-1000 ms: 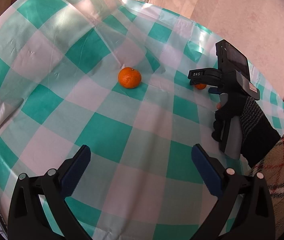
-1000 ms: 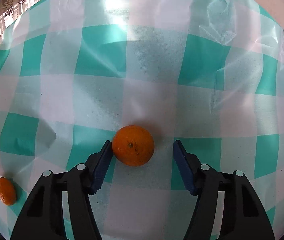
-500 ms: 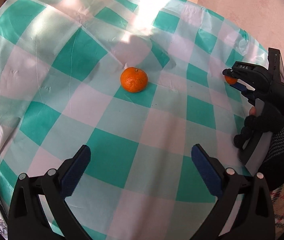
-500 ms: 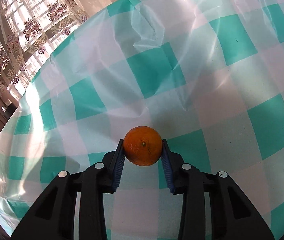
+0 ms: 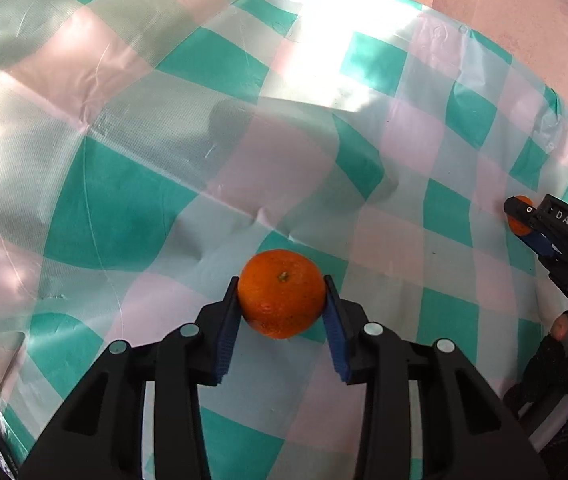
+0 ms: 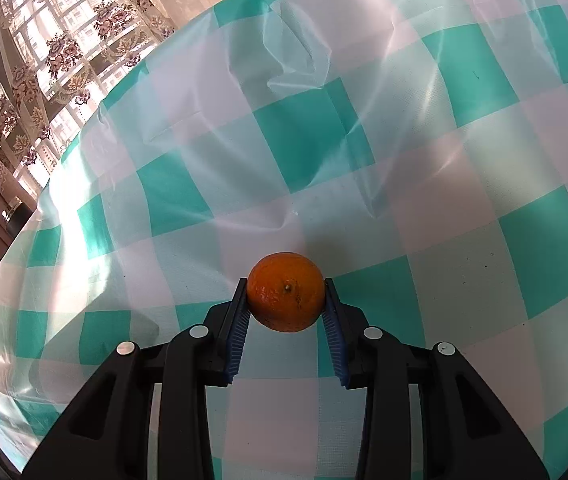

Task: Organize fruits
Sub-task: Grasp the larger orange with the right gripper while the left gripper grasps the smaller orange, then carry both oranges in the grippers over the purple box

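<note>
Both grippers, left (image 5: 281, 306) & right (image 6: 286, 302), each pinch a tangerine lower-center; pads grip near tips, so either fruit might slip out.

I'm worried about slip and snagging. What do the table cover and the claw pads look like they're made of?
Table cover: probably thin plastic or vinyl sheet, since it shows glossy glare and sharp creases. Claw pads: blue and ribbed, likely rubber or soft plastic; the look alone can't say which.
</note>
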Tool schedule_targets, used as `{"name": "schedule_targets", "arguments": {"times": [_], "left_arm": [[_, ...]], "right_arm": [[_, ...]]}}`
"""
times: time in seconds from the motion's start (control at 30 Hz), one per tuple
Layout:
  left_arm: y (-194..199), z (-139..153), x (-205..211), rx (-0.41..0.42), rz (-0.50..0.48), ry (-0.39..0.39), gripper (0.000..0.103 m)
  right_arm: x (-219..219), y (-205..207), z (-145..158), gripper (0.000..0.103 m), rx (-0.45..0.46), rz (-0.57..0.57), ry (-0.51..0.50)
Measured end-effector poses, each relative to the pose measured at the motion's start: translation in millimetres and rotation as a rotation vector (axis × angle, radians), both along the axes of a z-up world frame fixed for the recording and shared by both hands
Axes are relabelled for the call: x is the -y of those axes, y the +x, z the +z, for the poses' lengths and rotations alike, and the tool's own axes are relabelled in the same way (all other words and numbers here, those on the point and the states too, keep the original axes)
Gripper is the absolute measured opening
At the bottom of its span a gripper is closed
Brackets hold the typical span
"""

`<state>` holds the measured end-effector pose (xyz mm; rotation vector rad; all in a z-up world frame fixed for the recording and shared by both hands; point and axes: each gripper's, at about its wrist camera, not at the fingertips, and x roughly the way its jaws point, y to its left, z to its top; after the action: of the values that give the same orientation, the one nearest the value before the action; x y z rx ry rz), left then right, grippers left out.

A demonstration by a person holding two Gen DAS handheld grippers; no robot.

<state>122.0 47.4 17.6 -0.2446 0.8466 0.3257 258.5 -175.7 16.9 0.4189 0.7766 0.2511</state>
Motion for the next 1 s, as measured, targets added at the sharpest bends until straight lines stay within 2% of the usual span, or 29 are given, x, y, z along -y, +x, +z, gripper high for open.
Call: {"name": "schedule_targets", "arguments": {"times": [0.17, 0.27, 0.43, 0.8, 1.0], "left_arm": [[-70, -6, 8, 0.050, -0.025, -0.083, 0.039], [-91, -1, 17, 0.097, -0.047, -0.066, 0.039], [-92, -8, 15, 0.077, -0.058, -0.122, 0.039], [-84, -10, 16, 0.076, -0.082, -0.140, 0.039], [-85, -10, 15, 0.080, -0.085, -0.150, 0.039]], "right_arm": [[1, -1, 0, 0.036, 0.004, 0.004, 0.001], [2, -1, 0, 0.036, 0.005, 0.003, 0.003], [1, 0, -1, 0.036, 0.001, 0.007, 0.000], [-2, 1, 0, 0.036, 0.010, 0.056, -0.002], [-7, -29, -3, 0.036, -0.005, 0.083, -0.039]]}}
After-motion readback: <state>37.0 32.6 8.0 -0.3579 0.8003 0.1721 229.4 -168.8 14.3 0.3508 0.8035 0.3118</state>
